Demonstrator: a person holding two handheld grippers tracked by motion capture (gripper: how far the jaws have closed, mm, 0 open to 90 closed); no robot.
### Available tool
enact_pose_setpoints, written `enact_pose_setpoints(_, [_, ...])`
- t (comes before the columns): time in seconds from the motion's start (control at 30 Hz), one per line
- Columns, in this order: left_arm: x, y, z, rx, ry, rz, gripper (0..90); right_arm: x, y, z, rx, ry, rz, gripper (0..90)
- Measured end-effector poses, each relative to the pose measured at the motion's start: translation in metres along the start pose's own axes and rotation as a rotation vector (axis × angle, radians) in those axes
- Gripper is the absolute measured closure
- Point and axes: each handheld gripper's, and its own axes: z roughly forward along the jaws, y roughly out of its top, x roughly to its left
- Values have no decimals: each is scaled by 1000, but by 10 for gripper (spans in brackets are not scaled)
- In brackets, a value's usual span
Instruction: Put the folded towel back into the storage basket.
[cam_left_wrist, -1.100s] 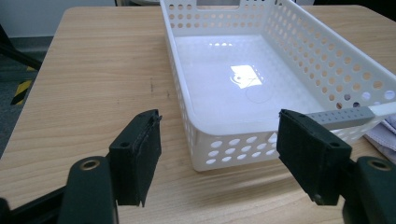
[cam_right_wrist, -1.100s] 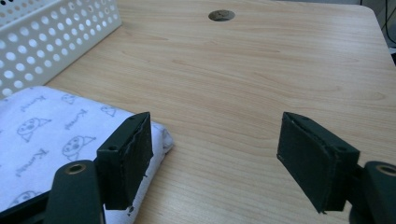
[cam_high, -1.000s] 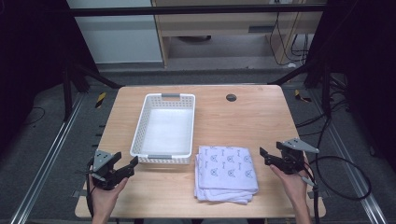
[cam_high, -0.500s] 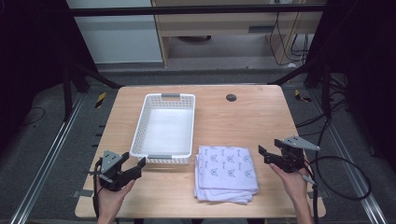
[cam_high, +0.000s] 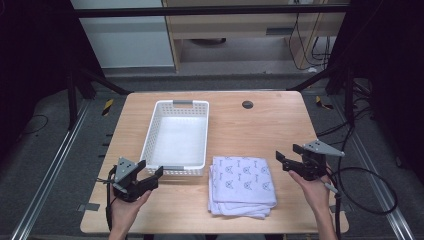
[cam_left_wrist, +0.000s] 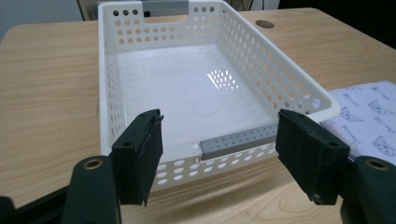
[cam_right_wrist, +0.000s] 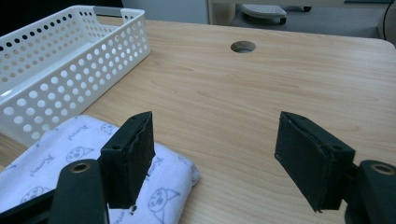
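Observation:
A white perforated basket (cam_high: 149, 136) stands empty on the left half of the wooden table (cam_high: 250, 130). To its right near the front lies a stack of folded white cloths (cam_high: 242, 185) with a blue cat print. My left gripper (cam_high: 150, 168) is open just before the basket's near end, with nothing between its jaws. In the left gripper view the left gripper (cam_left_wrist: 219, 119) frames the basket (cam_left_wrist: 275, 70) and its grey handle (cam_left_wrist: 238, 140). My right gripper (cam_high: 288, 154) is open beside the stack's right edge, holding nothing. In the right gripper view the right gripper (cam_right_wrist: 215, 121) has one jaw over the cloth's corner (cam_right_wrist: 173, 172).
A round cable hole (cam_high: 247, 104) sits in the table at the back right. Cables (cam_high: 365, 175) trail off the right side onto the floor. Black frame bars (cam_high: 100, 82) stand around the table. Bare wood lies between the basket and the right edge.
My left gripper has moved right and slightly up toward the basket's near end. The right gripper has stayed in place.

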Motion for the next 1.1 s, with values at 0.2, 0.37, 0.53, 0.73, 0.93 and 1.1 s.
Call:
enact_pose_setpoints(0.2, [-7,8,3,-12,-15,-3,310,3,10,1,-6,14,-5,275])
enact_pose_setpoints(0.37, [-17,15,8,-15,-31,8,308,7,21,0,-29,27,-12,266])
enact_pose_setpoints(0.53, [-31,19,17,-7,-55,26,308,10,22,2,-34,41,-10,267])
enact_pose_setpoints(0.73, [-46,20,26,5,-72,53,310,12,20,6,-12,48,-20,271])
enact_pose_setpoints(0.93, [-62,17,34,26,-105,81,313,12,17,7,2,48,-28,277])
enact_pose_setpoints(1.1, [-74,11,39,52,-132,107,314,12,11,9,23,44,-37,279])
